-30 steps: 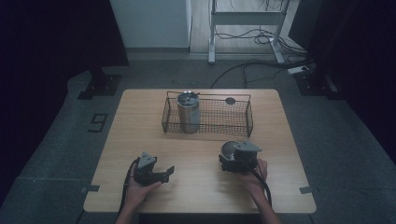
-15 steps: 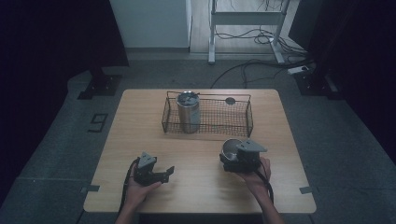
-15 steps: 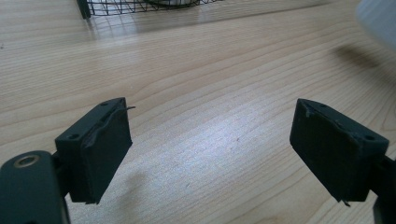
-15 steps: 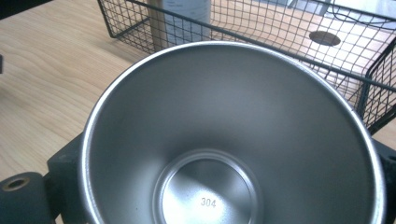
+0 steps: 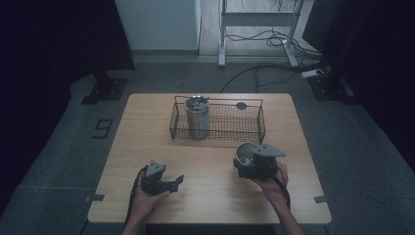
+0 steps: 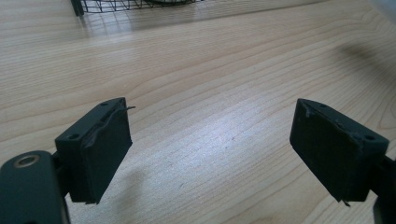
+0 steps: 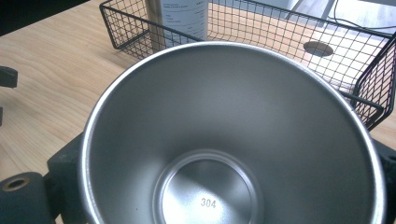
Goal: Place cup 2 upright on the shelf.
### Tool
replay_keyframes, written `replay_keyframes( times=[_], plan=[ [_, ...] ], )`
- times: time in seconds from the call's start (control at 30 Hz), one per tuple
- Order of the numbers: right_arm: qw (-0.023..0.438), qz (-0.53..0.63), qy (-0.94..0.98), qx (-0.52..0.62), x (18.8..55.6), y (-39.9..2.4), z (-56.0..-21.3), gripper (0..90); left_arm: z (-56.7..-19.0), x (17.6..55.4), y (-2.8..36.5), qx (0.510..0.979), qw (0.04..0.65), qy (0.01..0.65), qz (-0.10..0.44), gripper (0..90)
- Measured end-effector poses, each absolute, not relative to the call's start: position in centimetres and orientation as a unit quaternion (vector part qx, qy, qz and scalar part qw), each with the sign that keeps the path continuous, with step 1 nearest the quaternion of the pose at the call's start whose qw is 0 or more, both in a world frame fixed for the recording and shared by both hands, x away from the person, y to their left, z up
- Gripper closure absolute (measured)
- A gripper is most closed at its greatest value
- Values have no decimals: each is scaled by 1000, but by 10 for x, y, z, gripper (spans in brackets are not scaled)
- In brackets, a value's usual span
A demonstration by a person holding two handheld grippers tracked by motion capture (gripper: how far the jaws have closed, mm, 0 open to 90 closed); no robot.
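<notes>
A steel cup (image 5: 243,152) is held just above the wooden table (image 5: 147,127) at the front right, with my right gripper (image 5: 246,162) shut on it. In the right gripper view the cup's open mouth (image 7: 224,140) faces the camera and a black jaw presses on each side of it. A taller steel tumbler (image 5: 197,117) stands upright at the left end of a black wire basket (image 5: 235,128). My left gripper (image 5: 172,183) rests at the front left. Its jaws stand apart over bare wood, and nothing lies between its fingertips (image 6: 210,144).
The basket (image 7: 364,70) stands across the far middle of the table, with the tumbler (image 7: 182,16) at its left end. A round dark hole (image 5: 241,105) sits in the tabletop behind it. Dark floor, cables and a metal frame (image 5: 254,19) lie beyond the table.
My right gripper has risen slightly with the steel cup in it. The left gripper has stayed where it was.
</notes>
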State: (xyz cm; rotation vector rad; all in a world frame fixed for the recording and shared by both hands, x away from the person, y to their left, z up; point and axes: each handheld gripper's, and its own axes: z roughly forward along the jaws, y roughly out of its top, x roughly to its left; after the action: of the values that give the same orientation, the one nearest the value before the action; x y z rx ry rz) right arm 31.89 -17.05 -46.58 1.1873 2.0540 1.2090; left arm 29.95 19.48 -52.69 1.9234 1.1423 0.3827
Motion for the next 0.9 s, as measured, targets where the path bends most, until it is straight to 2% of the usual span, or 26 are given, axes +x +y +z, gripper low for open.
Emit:
replay_keyframes(
  times=[0.9],
  plan=[
    [239,457,746,421,340,-178,-423,66,-527,299,194,768,423,457,149,128]
  ],
)
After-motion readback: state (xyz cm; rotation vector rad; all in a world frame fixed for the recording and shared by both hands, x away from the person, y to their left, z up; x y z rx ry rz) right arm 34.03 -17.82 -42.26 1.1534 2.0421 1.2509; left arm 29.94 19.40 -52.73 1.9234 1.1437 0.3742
